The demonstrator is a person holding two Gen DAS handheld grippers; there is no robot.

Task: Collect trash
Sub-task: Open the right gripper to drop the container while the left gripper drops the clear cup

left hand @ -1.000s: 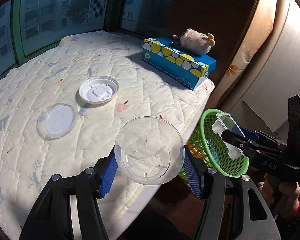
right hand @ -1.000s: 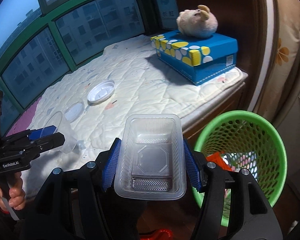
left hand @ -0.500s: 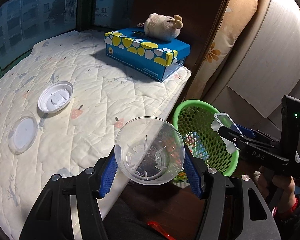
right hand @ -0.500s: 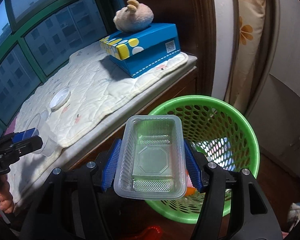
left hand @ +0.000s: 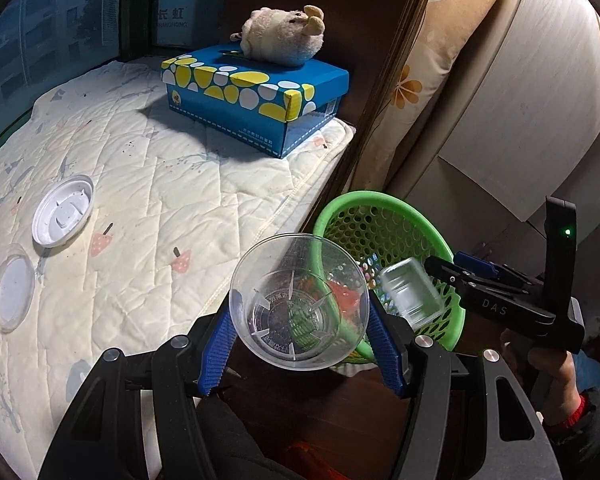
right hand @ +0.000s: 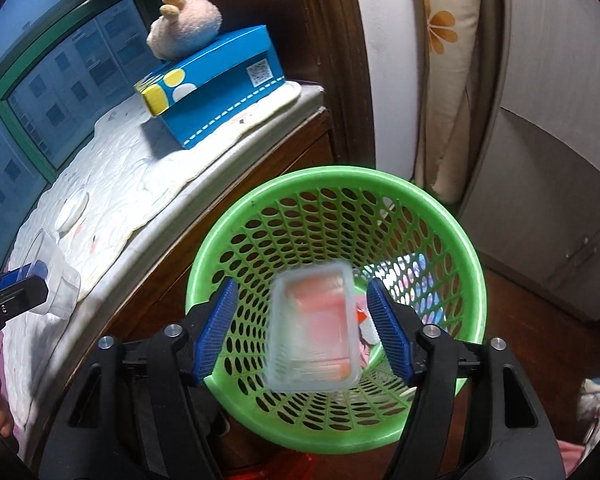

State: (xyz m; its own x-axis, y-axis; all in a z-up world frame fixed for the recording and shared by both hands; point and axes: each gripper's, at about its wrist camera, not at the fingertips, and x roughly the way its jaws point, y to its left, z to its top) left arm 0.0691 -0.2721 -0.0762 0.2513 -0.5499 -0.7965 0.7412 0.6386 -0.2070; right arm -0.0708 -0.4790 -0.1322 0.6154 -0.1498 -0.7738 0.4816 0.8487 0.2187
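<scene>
Clear thin plastic all round. Left wrist view: left gripper [left hand: 299, 346] is clamped on a clear plastic cup [left hand: 299, 301], blue pads squeezing its side walls w/ the mouth facing the camera. The cup hangs past the edge of the quilted mat [left hand: 140, 208], over the near rim of the green basket [left hand: 384, 216]. Right gripper [left hand: 440, 270] shows at right, over the basket, w/ the clear tray [left hand: 412, 296] blurred just off its tips. On the mat, well apart from the basket: a white lid [left hand: 63, 211] and a clear lid [left hand: 12, 292]; a blue tissue box [left hand: 256, 96] w/ a plush toy [left hand: 282, 36] on top.

Right wrist view: right gripper [right hand: 304, 332] has its fingers spread wide, holding nothing; tray [right hand: 314, 322] sits between them w/ gaps on both sides, motion-blurred, prob. dropping into the basket [right hand: 452, 236]. Red scraps lie at the bottom. The left gripper [right hand: 16, 292] and cup [right hand: 56, 276] are at far left.

Handling, my guess: cup is v. light, flexy, slick; it'll dent if over-squeezed, so grip mid-wall, gently. The lids are flat and thin, hard to pinch off soft quilting; take them by the raised rim, edge-on.
</scene>
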